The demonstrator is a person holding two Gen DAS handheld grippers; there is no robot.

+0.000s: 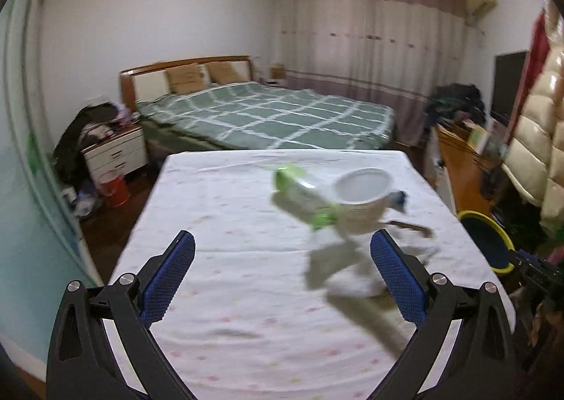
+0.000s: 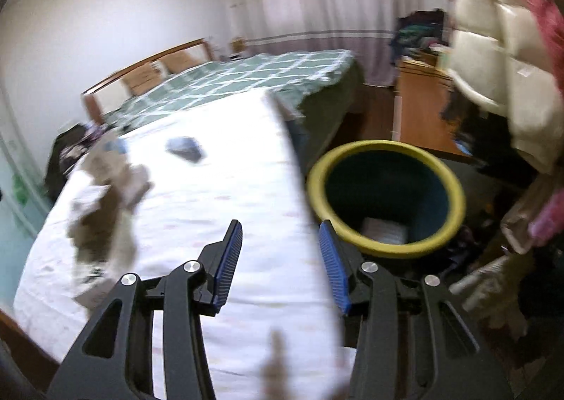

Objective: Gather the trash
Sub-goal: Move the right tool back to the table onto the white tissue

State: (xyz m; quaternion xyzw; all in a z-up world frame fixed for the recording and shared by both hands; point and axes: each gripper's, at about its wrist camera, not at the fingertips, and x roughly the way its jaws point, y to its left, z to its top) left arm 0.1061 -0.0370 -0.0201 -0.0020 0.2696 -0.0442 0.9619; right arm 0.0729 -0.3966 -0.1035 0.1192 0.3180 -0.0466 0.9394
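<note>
In the left wrist view my left gripper (image 1: 282,252) is open and empty above a table with a white cloth (image 1: 218,223). Ahead and to its right lie a green-and-white wrapper (image 1: 303,195), a white paper cup (image 1: 363,199), crumpled white paper (image 1: 352,276) and a small dark scrap (image 1: 410,225). In the right wrist view my right gripper (image 2: 280,245) is open and empty over the table's right edge. Right of it stands a dark bin with a yellow rim (image 2: 386,199); a white item lies inside. Blurred crumpled trash (image 2: 105,202) and a dark scrap (image 2: 185,148) lie on the cloth.
A bed with a green checked cover (image 1: 268,118) stands behind the table. A nightstand (image 1: 116,153) and red bucket (image 1: 114,186) are at the left. A wooden desk (image 1: 465,160) and hanging cream jacket (image 1: 539,139) are at the right. The bin also shows in the left wrist view (image 1: 488,241).
</note>
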